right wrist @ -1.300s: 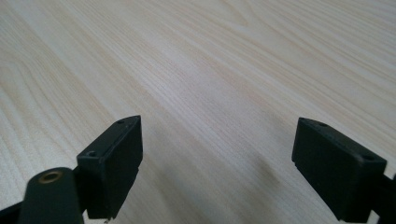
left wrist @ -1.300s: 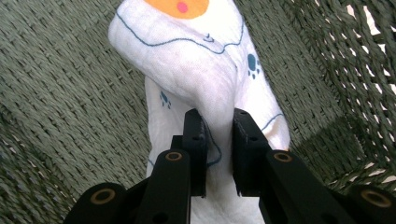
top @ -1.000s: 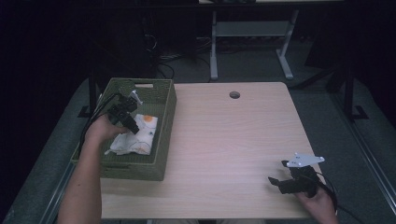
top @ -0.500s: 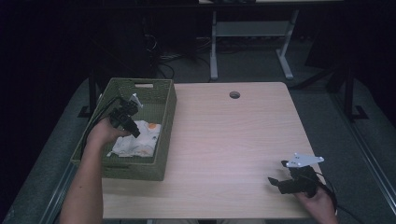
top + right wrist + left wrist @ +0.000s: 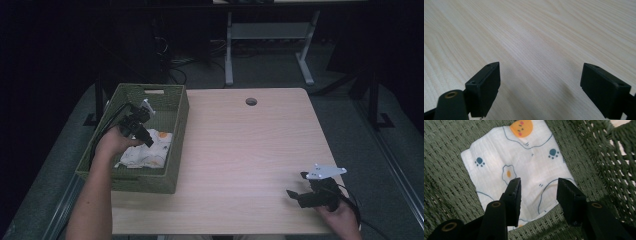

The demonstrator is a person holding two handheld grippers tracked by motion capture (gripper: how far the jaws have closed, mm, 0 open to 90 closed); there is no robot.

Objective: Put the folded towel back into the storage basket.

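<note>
A folded white cloth (image 5: 146,152) (image 5: 521,167) printed with fried eggs and blue paw marks lies flat on the bottom of a green woven basket (image 5: 176,131) (image 5: 446,152) at the table's left. My left gripper (image 5: 148,141) (image 5: 539,192) hangs inside the basket just above the cloth, open, with nothing between its jaws. My right gripper (image 5: 296,188) (image 5: 540,87) rests low over the bare wood near the table's front right corner, jaws wide open and empty.
The light wooden table (image 5: 250,150) has a round cable hole (image 5: 251,101) near its far edge. A metal desk frame (image 5: 270,35) and cables stand on the dark floor beyond. The basket's walls surround the left gripper closely.
My left gripper has drawn back toward the basket's left side and lifted off the cloth, which now lies more exposed. The right gripper has stayed put.
</note>
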